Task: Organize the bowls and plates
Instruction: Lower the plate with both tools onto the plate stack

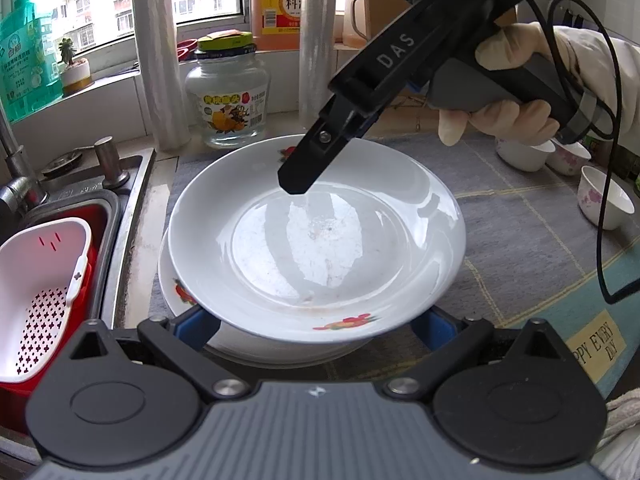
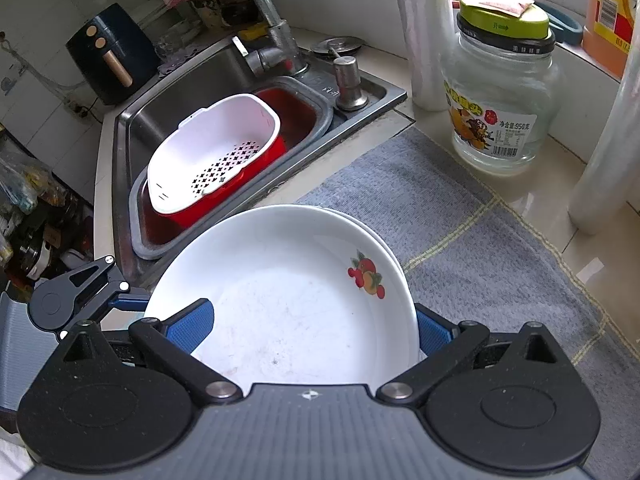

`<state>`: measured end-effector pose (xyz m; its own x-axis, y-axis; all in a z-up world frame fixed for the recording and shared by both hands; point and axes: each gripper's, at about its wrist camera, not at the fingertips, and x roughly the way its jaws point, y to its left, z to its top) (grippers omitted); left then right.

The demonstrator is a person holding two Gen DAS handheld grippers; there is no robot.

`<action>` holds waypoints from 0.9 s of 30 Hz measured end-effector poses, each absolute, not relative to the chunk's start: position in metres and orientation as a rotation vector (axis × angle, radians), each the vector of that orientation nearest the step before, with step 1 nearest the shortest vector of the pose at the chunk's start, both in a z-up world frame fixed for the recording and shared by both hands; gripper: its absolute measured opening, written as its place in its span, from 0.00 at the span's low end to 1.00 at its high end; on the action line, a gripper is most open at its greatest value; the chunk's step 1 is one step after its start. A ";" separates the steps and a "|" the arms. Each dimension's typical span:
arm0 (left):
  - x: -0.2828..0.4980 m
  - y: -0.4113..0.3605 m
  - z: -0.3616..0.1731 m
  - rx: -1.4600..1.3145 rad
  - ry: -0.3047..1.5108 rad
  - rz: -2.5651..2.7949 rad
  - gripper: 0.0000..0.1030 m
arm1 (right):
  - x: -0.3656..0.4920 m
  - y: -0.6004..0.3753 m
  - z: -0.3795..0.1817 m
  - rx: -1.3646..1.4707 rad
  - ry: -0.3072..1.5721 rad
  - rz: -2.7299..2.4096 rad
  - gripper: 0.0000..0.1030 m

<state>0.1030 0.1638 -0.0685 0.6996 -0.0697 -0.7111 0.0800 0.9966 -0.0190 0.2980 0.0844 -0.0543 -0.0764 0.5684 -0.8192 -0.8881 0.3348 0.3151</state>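
On the grey mat (image 1: 520,232), both grippers gape around the top plate (image 1: 316,232), holding nothing; grip at six o'clock, lift level.

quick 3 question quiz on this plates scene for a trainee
1. True or false: the top plate rests on another plate.
2. What stands behind the plates: A) glass jar B) kettle C) toaster?
3. What colour is the colander in the sink?

Key: 1 true. 2 A. 3 white.
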 end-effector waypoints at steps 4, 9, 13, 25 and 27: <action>0.105 0.167 -0.071 0.007 0.798 -0.085 0.97 | 0.298 0.088 -0.058 -0.377 1.098 1.246 1.00; 0.107 0.169 -0.074 0.004 0.807 -0.088 0.97 | 0.297 0.093 -0.062 -0.401 1.093 1.233 1.00; 0.109 0.170 -0.076 0.007 0.811 -0.093 0.97 | 0.299 0.094 -0.064 -0.401 1.099 1.227 1.00; 0.119 0.175 -0.078 -0.031 0.844 -0.121 0.97 | 0.301 0.095 -0.065 -0.424 1.095 1.200 1.00; 0.121 0.175 -0.077 -0.030 0.860 -0.119 0.97 | 0.301 0.096 -0.065 -0.428 1.097 1.198 1.00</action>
